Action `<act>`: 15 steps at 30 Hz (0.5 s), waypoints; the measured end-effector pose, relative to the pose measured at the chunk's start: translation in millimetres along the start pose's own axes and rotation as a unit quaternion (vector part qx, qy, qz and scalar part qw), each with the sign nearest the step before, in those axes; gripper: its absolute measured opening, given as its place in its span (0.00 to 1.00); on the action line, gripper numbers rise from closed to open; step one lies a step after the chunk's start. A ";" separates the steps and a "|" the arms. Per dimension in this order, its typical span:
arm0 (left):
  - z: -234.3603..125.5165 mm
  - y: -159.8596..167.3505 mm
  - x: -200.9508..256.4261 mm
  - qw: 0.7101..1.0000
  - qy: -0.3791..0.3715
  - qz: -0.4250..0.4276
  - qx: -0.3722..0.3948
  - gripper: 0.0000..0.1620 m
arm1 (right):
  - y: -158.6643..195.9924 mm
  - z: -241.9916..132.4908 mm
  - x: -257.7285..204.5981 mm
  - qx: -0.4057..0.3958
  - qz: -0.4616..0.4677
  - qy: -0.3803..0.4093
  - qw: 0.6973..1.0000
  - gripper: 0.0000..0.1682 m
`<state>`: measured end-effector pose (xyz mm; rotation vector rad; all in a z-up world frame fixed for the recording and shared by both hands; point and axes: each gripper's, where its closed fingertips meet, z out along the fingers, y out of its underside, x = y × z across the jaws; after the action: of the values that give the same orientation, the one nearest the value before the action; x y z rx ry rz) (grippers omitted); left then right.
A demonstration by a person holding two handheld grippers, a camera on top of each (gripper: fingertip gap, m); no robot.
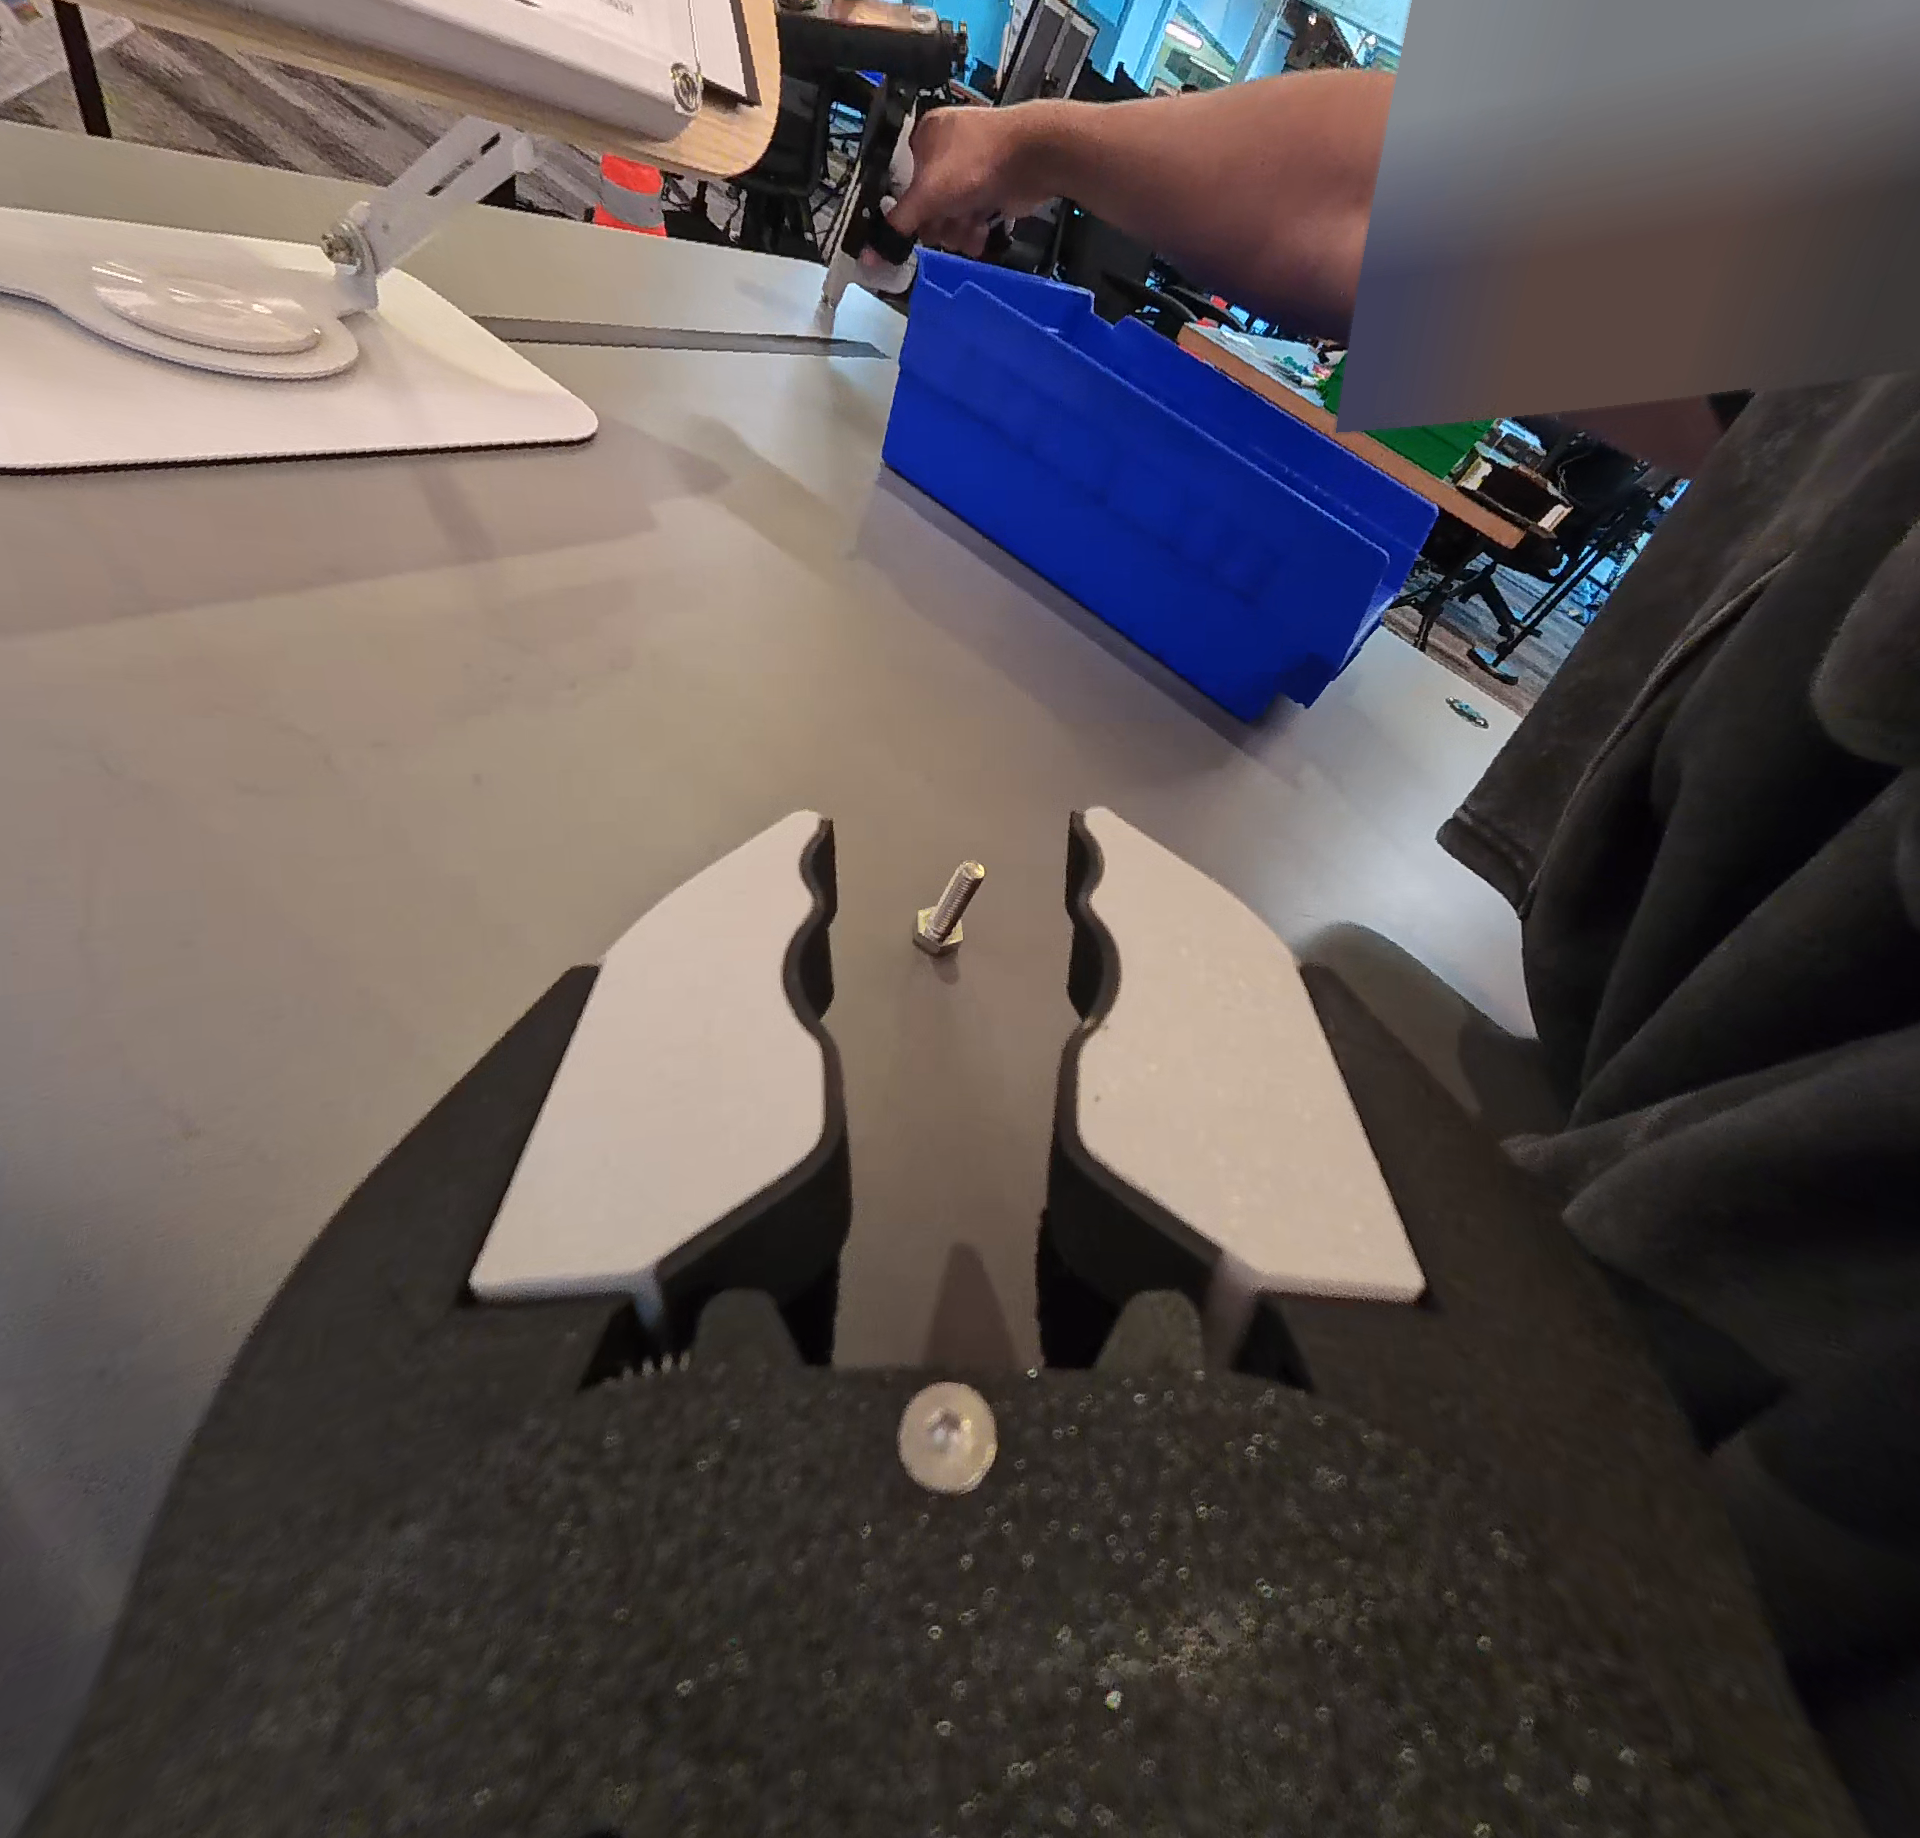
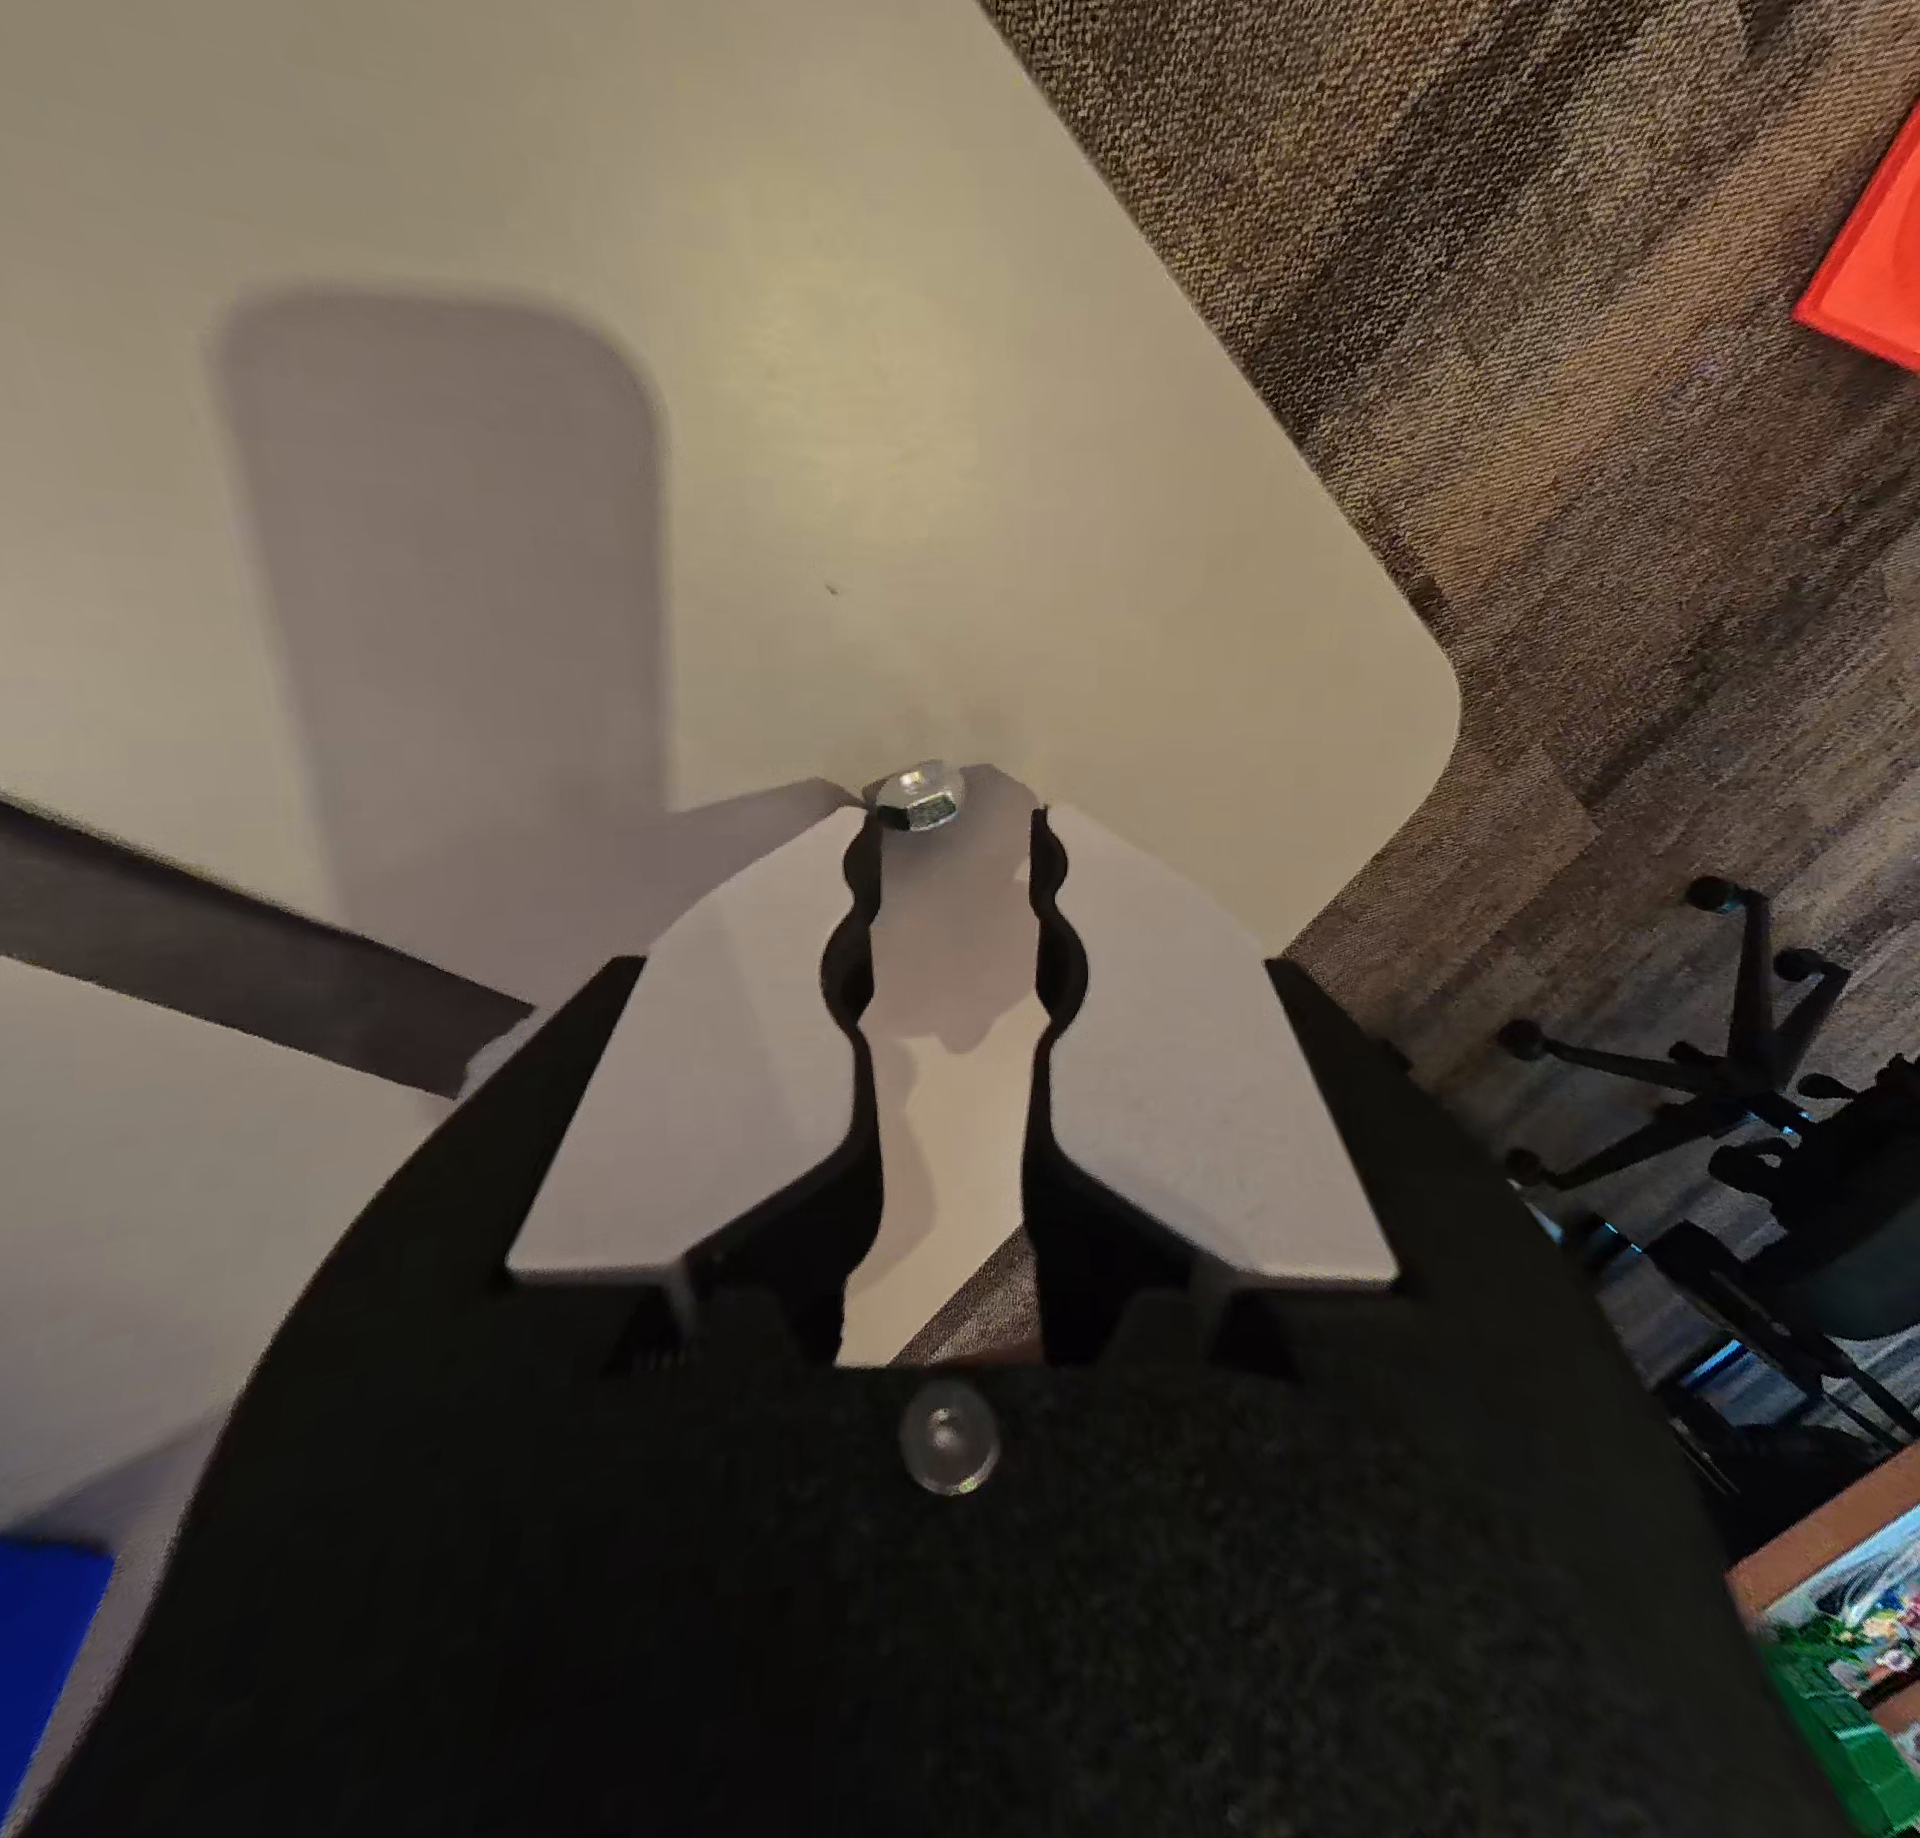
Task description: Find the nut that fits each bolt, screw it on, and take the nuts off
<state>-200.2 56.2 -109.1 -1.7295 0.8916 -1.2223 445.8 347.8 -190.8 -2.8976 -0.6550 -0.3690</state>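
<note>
Left jaws: the left gripper [image 1: 951,843] is spread wide and grips nothing; both fingers are clear of the bolt.
Bolt: a small silver hex-head bolt [image 1: 948,910] lies on the grey table [image 1: 468,749] between the two left fingertips, head toward the camera, threaded shank pointing away and tilted a little to the right.
Right jaws: the right gripper [image 2: 951,817] is parted, with a clear gap between the pads; it holds nothing.
Nut: a silver hex nut [image 2: 918,796] rests on the table just past the tips, touching or nearly touching the left-hand fingertip [image 2: 858,843], off-centre in the gap; I cannot tell whether there is contact.
Further out: a blue plastic bin [image 1: 1132,500] stands beyond the bolt; a white stand base [image 1: 260,396] with a tilted board sits to the far left. In the left wrist view the person's hand [image 1: 956,178] holds the right gripper down behind the bin, near the table's rounded corner.
Step in hand: the pick-up stage, as I judge it; each tool is lined up on its part, neither has been grasped, and no nut is yet threaded.
Next move calls for: closing the left fingers across the bolt, preferably on the head so the thread stays free; shifting the right tool sideways to centre the nut, then pinching its flats.
Risk: the nut lies near the table edge and could be nudged off.
</note>
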 end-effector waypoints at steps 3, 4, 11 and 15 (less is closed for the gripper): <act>-0.1 0.1 0.0 1.000 0.000 0.000 -0.001 0.26 | -4.6 0.1 0.1 0.016 -0.007 0.002 1.000 0.16; -0.2 0.1 0.0 1.000 0.001 0.000 -0.001 0.26 | -5.3 0.5 -1.3 0.018 -0.005 -0.004 1.000 0.15; 0.7 2.4 -1.1 1.000 -0.001 -0.001 -0.006 0.26 | -3.8 2.1 2.6 0.022 -0.008 -0.006 1.000 0.12; -0.1 3.9 -2.4 1.000 -0.001 -0.002 -0.007 0.26 | -7.7 2.2 2.6 0.031 -0.024 0.000 0.999 0.11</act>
<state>-201.2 56.7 -113.5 -1.7440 0.8989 -1.2191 445.1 356.1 -191.5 -2.8269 -0.7226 -0.3489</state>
